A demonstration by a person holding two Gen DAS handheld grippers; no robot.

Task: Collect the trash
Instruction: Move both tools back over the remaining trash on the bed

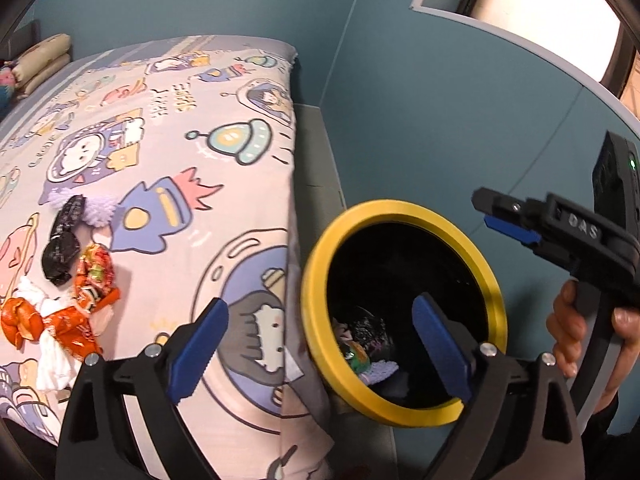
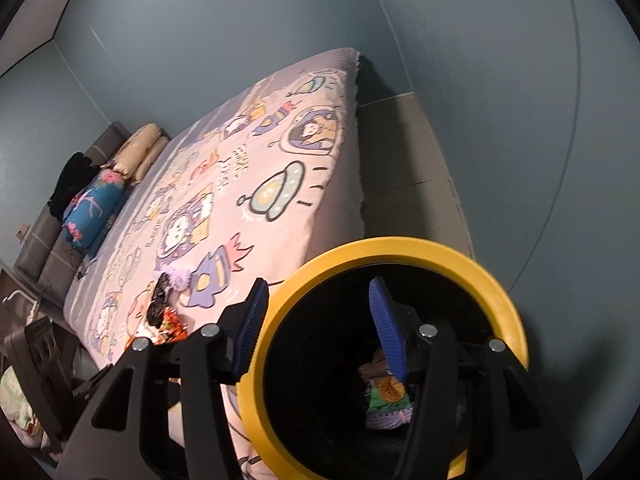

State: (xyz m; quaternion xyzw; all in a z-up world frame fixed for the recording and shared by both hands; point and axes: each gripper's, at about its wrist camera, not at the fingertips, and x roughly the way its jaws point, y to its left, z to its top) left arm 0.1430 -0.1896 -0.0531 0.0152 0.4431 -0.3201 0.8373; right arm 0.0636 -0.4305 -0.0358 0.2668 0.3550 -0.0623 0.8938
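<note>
A bed [image 1: 168, 152] covered by a pale pink sheet printed with cartoon astronauts, flying saucers and rockets fills most of both views, and it stands against blue-grey walls [image 1: 400, 80]. Words are printed on the sheet among the drawings, but they are too distorted to read with any certainty. At the head of the bed lie folded cream pillows [image 2: 140, 152] and a blue flowered cushion [image 2: 92, 208], with dark clothing heaped beside them. A bright window [image 1: 552, 4] with a grey frame shows at the upper right of the left wrist view. The trash sits near the bed's near left edge: orange wrappers [image 1: 80, 312], crumpled white tissue [image 1: 56, 364], orange peel [image 1: 20, 320], black wrappers [image 1: 64, 240] and a fuzzy lilac piece [image 1: 96, 208], all close together. A black bin with a yellow rim [image 1: 400, 412] sits just off the bed's right edge, touching the overhanging sheet, and it holds a green packet [image 2: 388, 396] and some lilac fluff at its bottom. The left gripper [image 1: 320, 348] is spread wide, one blue pad over the sheet and the other over the bin's mouth, holding nothing. The right gripper [image 2: 320, 332] is likewise spread, straddling the bin's rim with one finger outside and one inside. Its body bears the raised letters "DAS" in the left wrist view, where a hand [image 1: 592, 332] grips its handle.
</note>
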